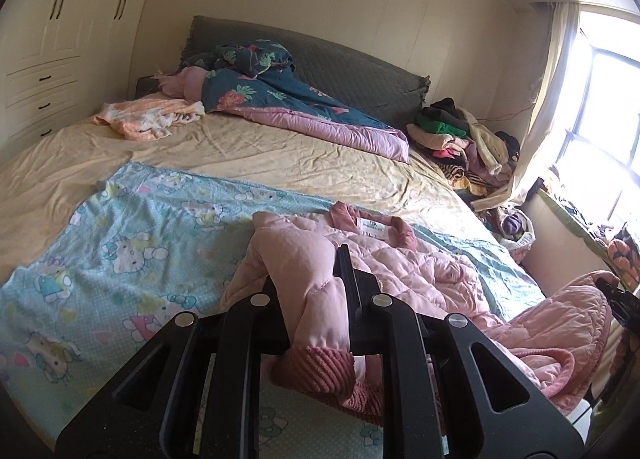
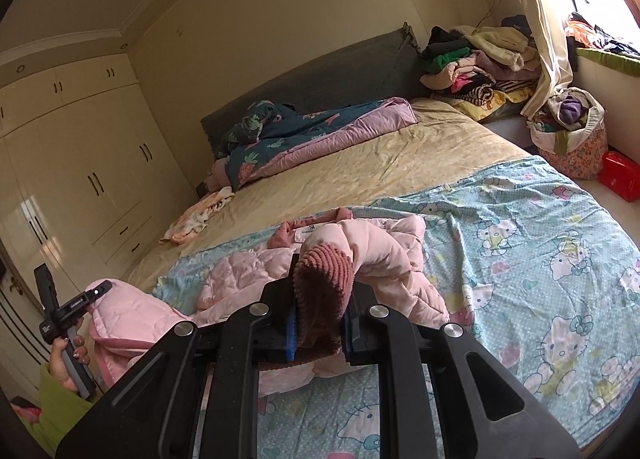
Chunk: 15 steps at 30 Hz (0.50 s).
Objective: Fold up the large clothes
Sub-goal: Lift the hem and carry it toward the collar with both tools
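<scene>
A pink quilted jacket (image 1: 420,259) lies on a blue cartoon-cat sheet (image 1: 140,227) spread over the bed. My left gripper (image 1: 310,291) is shut on one sleeve, whose dark pink ribbed cuff (image 1: 316,371) hangs below the fingers. In the right wrist view the jacket (image 2: 248,267) has its collar label facing up. There my right gripper (image 2: 324,291) is shut on the other sleeve's ribbed cuff (image 2: 324,279). Both sleeves are lifted off the sheet. The left gripper (image 2: 76,307), held by a hand (image 2: 64,359), shows at the left edge of that view.
A teal and pink quilt (image 1: 280,99) lies bunched against the grey headboard (image 1: 352,63). A heap of clothes (image 1: 460,131) sits at the bed's far right corner. On the floor stand a bag of clothes (image 2: 568,131) and a red box (image 2: 620,175). A wardrobe (image 2: 80,163) lines the left wall.
</scene>
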Each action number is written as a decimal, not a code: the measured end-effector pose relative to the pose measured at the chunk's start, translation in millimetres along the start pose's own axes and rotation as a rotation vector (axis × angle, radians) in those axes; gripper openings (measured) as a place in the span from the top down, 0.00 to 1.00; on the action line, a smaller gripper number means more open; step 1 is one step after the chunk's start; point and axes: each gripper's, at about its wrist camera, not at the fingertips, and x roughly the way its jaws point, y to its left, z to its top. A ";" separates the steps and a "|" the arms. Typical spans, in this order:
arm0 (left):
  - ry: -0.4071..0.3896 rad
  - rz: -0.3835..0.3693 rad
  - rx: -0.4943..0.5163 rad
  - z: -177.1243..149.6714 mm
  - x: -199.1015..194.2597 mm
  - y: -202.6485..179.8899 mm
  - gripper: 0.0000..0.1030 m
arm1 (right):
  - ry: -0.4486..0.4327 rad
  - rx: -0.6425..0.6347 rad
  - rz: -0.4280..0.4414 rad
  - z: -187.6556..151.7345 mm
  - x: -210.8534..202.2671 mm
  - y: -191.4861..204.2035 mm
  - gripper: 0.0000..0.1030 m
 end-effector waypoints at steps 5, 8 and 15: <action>-0.012 0.005 0.000 15.7 4.7 -3.9 0.91 | -0.011 0.031 -0.004 14.0 4.4 -4.2 0.86; -0.012 0.010 -0.002 24.2 7.9 -6.2 0.91 | -0.014 0.043 -0.010 22.2 7.7 -5.0 0.86; -0.002 0.035 0.000 39.2 16.9 -8.6 0.91 | -0.013 0.066 -0.025 37.6 16.7 -6.7 0.86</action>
